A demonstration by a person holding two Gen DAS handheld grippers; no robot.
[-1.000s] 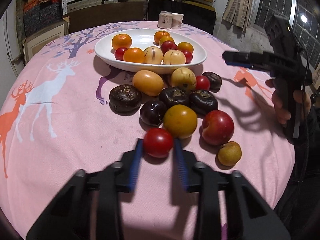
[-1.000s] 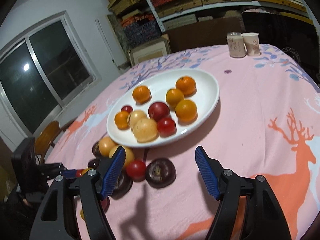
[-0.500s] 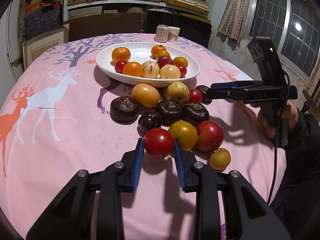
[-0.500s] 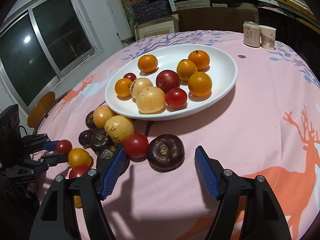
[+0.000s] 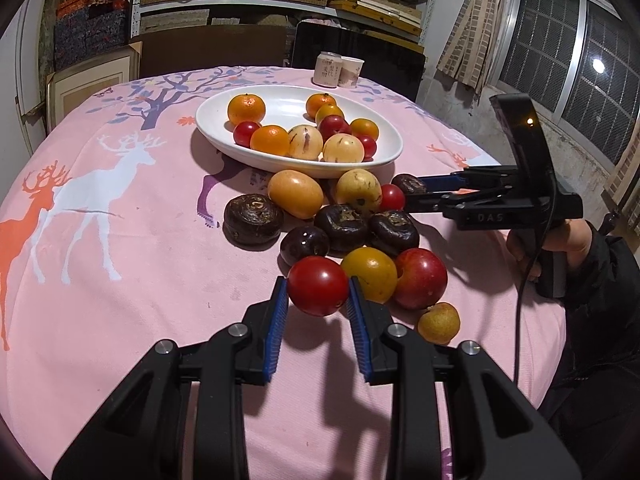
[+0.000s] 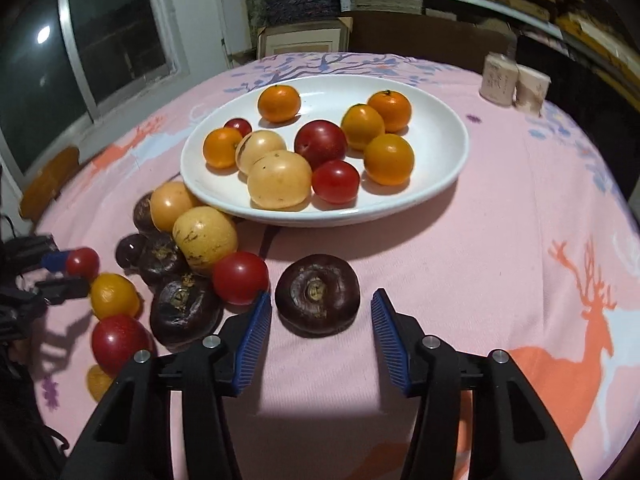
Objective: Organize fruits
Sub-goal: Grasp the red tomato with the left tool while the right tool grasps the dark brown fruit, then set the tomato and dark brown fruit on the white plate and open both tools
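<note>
My left gripper (image 5: 318, 298) is shut on a red tomato (image 5: 318, 286), just above the pink tablecloth at the near end of the loose fruit pile. The same tomato (image 6: 82, 262) shows at the far left of the right wrist view. My right gripper (image 6: 320, 300) straddles a dark purple fruit (image 6: 318, 294) lying alone on the cloth in front of the white plate (image 6: 448, 168). Its jaws are closing, and a small gap shows between each pad and the fruit. In the left wrist view the right gripper (image 5: 416, 192) reaches in from the right around that dark fruit (image 5: 408, 184).
The plate (image 5: 216, 136) holds several oranges, red fruits and pale melons. Yellow, red and dark fruits lie piled (image 5: 344, 224) between plate and grippers. Two cups (image 5: 338, 75) stand at the table's far edge. A person's hand (image 5: 568, 236) holds the right gripper.
The right gripper came down and closer to the dark purple fruit, and its jaws narrowed around it. The left gripper kept its hold on the red tomato and barely moved.
</note>
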